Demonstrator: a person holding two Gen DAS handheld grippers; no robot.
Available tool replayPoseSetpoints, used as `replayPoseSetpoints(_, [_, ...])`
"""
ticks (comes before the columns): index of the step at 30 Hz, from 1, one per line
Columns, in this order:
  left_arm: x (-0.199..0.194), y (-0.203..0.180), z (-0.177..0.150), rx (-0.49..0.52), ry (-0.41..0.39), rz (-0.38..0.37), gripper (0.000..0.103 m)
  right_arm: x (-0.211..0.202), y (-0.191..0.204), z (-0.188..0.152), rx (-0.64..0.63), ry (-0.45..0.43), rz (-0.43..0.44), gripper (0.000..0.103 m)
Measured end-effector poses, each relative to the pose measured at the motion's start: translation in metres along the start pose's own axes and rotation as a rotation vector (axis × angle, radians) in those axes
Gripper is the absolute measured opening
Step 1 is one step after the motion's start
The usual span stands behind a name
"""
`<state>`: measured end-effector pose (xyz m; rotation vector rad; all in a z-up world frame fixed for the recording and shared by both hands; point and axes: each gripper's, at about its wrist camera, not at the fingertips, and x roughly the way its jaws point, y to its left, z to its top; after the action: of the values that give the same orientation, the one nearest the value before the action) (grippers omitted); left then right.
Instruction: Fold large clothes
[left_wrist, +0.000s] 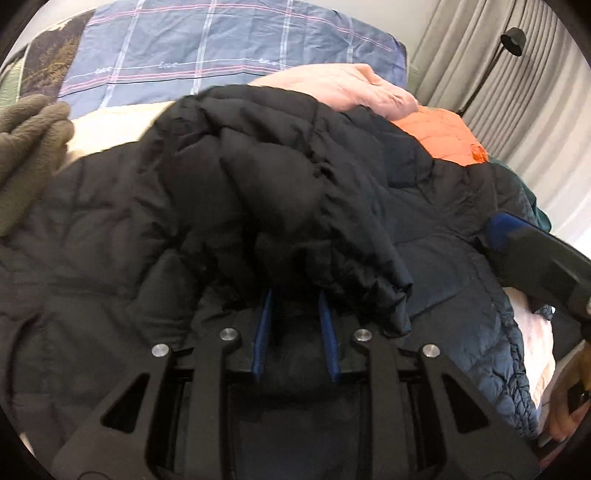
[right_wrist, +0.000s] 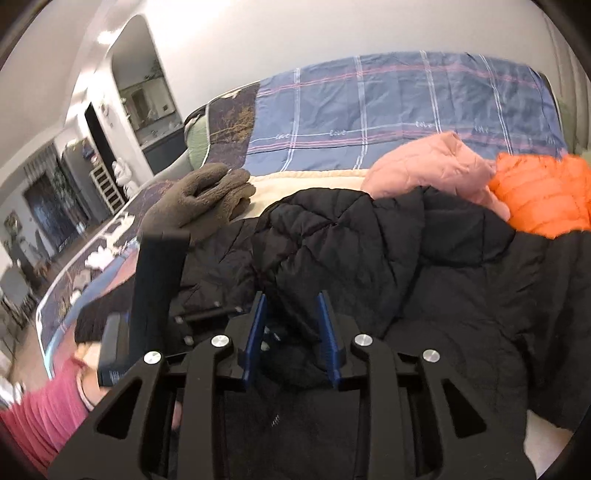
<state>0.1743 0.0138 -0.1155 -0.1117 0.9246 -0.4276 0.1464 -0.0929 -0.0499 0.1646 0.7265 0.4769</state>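
Between both grippers' jaws, folds of black puffer jacket (left_wrist: 258, 192).

The black puffer jacket (left_wrist: 229, 206) is quilted and puffy, spread wide across the bed (left_wrist: 110, 125) with its body lying flat. One part of it, creased and bunched, is lifted and doubled over the rest, its gathered edge hanging down toward the near side. In the right wrist view the same jacket (right_wrist: 424, 266) shows a raised fold running across its middle, with diamond stitching on the upper layer
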Motion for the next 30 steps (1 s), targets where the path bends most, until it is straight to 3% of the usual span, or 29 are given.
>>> replayPoseSetpoints(4, [0.000, 0.004, -0.007, -0.014, 0.000, -0.006, 0.026, 0.026, -0.020, -0.009, 0.084, 0.029, -0.006, 0.030])
replayPoseSetpoints(9, [-0.029, 0.021, -0.013, -0.063, -0.037, 0.006, 0.026, 0.088, -0.045, -0.045, 0.072, 0.218, -0.171, 0.028])
replayPoseSetpoints(13, [-0.055, 0.033, 0.004, -0.102, -0.142, 0.016, 0.022, 0.087, -0.042, -0.044, 0.058, 0.203, -0.183, 0.028])
replayPoseSetpoints(17, [-0.043, 0.034, 0.024, -0.068, -0.196, 0.030, 0.022, 0.063, -0.036, -0.029, 0.086, 0.117, -0.196, 0.028])
replayPoseSetpoints(20, [0.002, 0.040, 0.024, -0.064, -0.101, 0.112, 0.022, 0.046, -0.030, -0.010, 0.101, 0.034, -0.139, 0.028])
replayPoseSetpoints(22, [0.025, 0.050, 0.013, -0.103, -0.041, 0.105, 0.025, 0.048, -0.023, 0.000, 0.088, 0.016, -0.103, 0.028])
replayPoseSetpoints(25, [0.023, 0.049, 0.012, -0.092, -0.056, 0.105, 0.025, 0.070, -0.016, 0.002, 0.067, 0.029, -0.060, 0.028])
replayPoseSetpoints(26, [0.022, 0.049, 0.013, -0.089, -0.057, 0.100, 0.025, 0.080, -0.018, -0.005, 0.069, 0.058, -0.072, 0.028])
replayPoseSetpoints(29, [0.018, 0.048, 0.010, -0.109, -0.058, 0.081, 0.025, 0.127, -0.033, -0.031, 0.056, 0.157, -0.237, 0.024])
replayPoseSetpoints(30, [0.014, 0.052, 0.009, -0.125, -0.055, 0.067, 0.026, 0.132, -0.039, -0.038, 0.065, 0.151, -0.222, 0.024])
